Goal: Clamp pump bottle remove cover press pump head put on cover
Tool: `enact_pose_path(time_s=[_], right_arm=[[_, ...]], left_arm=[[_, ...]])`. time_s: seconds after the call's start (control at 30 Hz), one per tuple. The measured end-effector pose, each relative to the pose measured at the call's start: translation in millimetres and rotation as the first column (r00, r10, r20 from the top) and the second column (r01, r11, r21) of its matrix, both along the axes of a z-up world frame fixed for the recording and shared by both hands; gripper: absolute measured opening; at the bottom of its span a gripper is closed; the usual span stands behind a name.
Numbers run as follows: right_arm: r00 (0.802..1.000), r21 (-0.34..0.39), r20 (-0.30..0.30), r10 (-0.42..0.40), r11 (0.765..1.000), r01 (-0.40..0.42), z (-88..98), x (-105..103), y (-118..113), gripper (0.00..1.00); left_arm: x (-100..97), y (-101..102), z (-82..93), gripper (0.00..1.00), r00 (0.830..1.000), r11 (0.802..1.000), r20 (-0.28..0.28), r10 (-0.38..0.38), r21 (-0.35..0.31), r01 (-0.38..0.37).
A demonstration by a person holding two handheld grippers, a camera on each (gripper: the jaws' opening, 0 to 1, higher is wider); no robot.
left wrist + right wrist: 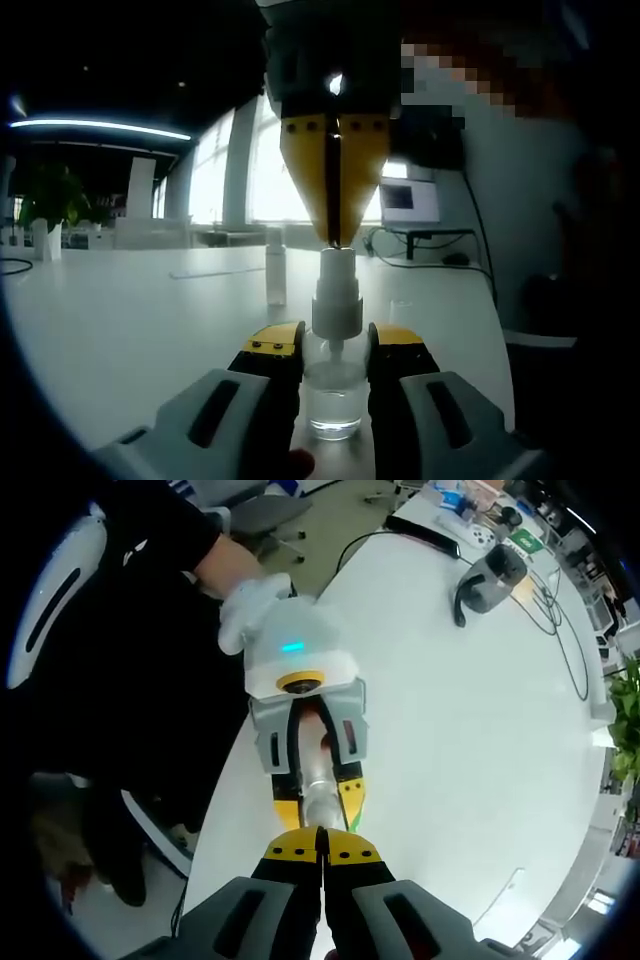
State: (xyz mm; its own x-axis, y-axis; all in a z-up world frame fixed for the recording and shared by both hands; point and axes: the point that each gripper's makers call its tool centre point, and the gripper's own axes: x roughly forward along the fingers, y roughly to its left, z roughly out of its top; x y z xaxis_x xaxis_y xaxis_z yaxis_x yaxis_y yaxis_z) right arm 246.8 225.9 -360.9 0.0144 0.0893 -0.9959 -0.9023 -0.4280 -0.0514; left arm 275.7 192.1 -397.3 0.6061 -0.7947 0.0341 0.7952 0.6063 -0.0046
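Left gripper (335, 352), low centre of frame, clamped on pump bottle (335, 395) to steady it upright on table (130, 320). Right gripper (335, 238), jaws together, bearing down from top centre onto pump head (337, 290), seemingly to press it.

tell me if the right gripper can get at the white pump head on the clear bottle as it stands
Probably yes: the right gripper hangs directly above the white pump head, jaws shut, tips at its top. The left gripper clamps the clear bottle lower down, leaving the top free.
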Motion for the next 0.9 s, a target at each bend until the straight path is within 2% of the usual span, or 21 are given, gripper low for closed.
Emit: enact_pose_path(time_s=[0.9], right_arm=[[1.0,-0.01,0.012,0.008,1.0,-0.007,0.2,-0.1,0.0,0.0]], left_arm=[[-1.1,-1.1,0.5,0.16,1.0,1.0,0.0,0.0,-0.001,0.0]])
